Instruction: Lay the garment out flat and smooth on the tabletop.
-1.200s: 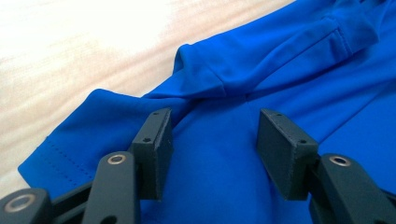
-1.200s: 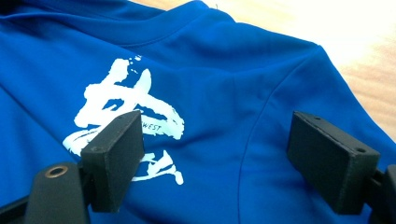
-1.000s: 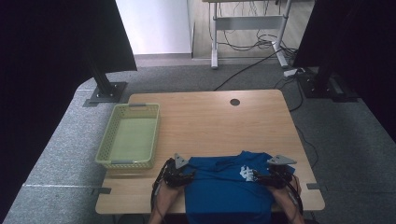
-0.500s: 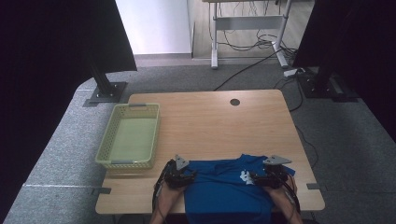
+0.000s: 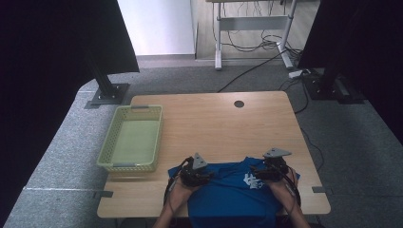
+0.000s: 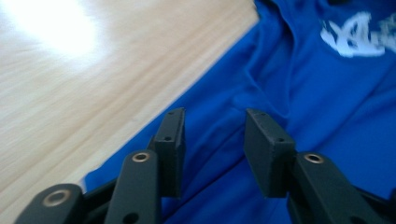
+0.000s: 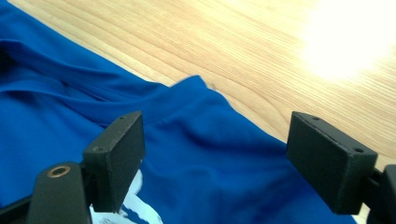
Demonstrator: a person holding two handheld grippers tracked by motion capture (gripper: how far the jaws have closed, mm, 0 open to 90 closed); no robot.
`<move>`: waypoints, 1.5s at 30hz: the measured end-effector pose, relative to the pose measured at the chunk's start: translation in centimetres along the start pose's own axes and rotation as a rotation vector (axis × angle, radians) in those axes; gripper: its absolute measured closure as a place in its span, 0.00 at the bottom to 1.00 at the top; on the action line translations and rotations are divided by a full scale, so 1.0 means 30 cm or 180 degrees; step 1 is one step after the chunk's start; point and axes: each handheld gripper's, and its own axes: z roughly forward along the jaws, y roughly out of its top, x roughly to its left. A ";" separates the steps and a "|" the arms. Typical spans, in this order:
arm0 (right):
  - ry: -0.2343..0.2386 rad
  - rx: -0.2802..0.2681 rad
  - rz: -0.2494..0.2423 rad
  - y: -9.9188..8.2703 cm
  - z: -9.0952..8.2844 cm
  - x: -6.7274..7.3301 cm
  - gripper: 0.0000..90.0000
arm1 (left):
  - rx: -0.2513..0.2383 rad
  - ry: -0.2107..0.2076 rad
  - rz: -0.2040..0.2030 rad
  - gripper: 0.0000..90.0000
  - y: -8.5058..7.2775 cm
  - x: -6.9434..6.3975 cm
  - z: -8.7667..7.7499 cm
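Left claw narrowing over blue shirt, nothing pinched yet; right claw wide, poised to grab.

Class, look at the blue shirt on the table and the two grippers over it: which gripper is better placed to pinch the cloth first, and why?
Probably the left gripper: its jaws have just been closing and stand narrow over the blue shirt, cloth between them. The right gripper hovers wide open near the shirt's edge.
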 end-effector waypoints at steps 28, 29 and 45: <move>0.0087 0.0180 -0.0072 -0.025 0.004 0.030 0.17 | 0.0071 0.0291 -0.0300 0.66 0.019 0.031 -0.023; 0.0083 0.0246 -0.0086 -0.030 0.008 0.038 0.17 | 0.0121 0.0386 -0.0338 0.63 0.009 0.026 -0.015; -0.0144 0.0166 0.0099 0.027 0.063 -0.010 0.16 | 0.0072 0.0743 -0.0899 0.53 0.008 0.201 0.002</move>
